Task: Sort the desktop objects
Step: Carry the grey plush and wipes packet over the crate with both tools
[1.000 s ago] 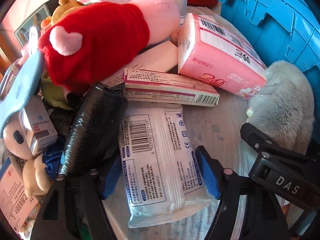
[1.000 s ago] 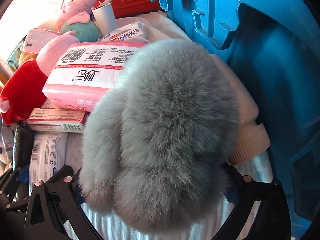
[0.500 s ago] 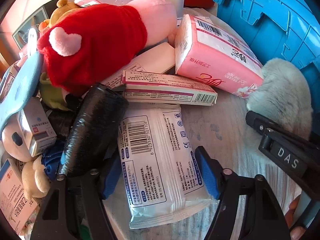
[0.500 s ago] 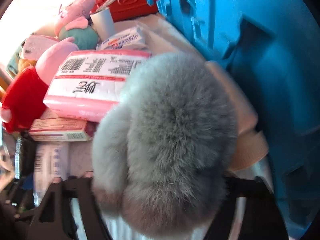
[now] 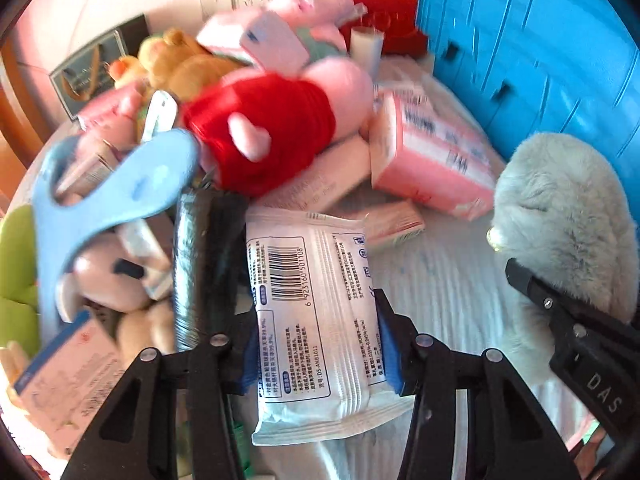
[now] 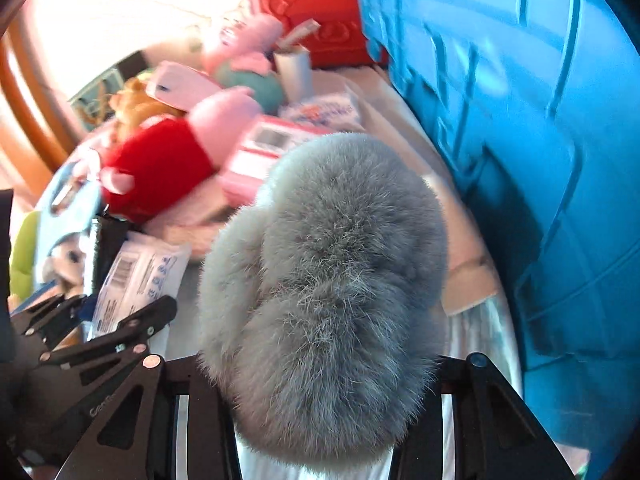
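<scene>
My left gripper (image 5: 316, 340) is shut on a white wet-wipe pack (image 5: 312, 312) with a barcode and holds it lifted over the pile. My right gripper (image 6: 320, 380) is shut on a grey furry plush (image 6: 324, 288) and holds it up beside the blue crate (image 6: 520, 120). The plush (image 5: 560, 216) and the right gripper's finger (image 5: 568, 320) also show at the right of the left wrist view. The left gripper's fingers (image 6: 120, 332) and the wipe pack (image 6: 136, 276) show at the left of the right wrist view.
A red and pink plush pig (image 5: 280, 128), a pink tissue pack (image 5: 436, 156), a black roll (image 5: 204, 256), a light blue flat piece (image 5: 112, 200), small boxes (image 5: 60, 380) and other plush toys lie heaped on the white cloth (image 5: 440, 300). A red bag (image 6: 316, 12) stands at the back.
Both grippers have risen and pulled back. The wipe pack has come up off the cloth with the left gripper, and the grey plush has lifted with the right.
</scene>
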Demonstrator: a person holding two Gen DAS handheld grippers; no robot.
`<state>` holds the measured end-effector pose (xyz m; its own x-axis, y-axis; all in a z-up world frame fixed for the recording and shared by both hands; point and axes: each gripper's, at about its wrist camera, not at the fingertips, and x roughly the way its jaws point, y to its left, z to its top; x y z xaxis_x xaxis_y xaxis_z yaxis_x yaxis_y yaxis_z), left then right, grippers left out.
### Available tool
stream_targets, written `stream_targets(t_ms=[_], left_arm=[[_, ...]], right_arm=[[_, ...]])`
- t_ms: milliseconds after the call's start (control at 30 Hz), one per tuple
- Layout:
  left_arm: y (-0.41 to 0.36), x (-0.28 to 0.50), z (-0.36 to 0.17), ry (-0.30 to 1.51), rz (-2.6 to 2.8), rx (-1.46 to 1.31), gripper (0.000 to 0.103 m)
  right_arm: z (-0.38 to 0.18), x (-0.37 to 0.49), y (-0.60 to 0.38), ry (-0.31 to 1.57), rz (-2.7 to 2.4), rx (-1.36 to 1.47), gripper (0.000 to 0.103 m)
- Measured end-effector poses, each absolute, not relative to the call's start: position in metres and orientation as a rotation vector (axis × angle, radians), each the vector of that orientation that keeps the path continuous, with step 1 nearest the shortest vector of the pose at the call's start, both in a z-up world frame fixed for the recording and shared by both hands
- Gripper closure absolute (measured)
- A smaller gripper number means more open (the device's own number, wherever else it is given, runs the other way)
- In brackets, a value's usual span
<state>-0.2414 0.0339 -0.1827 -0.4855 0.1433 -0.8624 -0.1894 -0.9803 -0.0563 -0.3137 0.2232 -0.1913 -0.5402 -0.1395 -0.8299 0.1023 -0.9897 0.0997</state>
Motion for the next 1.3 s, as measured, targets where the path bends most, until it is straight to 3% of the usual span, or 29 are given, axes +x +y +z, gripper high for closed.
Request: stream_targets(t_ms=[433,800,1300], left_arm=[[0.031,-0.265,-0.038,0.095,2.768,-0.967,0.057],[0.139,-0.249,0.07,0.093,2.615,-0.654,0.057],[0.313,-0.231,0.081,0.277,2.392,-0.695,0.057]], right_arm=[[-0.027,-0.266,0.194,-0.002,-2.771,0.949,0.064],[0.093,-0.216,0.301,-0.015,-3.089,0.599,0.064],[0.059,-0.23,0.459,0.028,-3.261,0.8,0.064]])
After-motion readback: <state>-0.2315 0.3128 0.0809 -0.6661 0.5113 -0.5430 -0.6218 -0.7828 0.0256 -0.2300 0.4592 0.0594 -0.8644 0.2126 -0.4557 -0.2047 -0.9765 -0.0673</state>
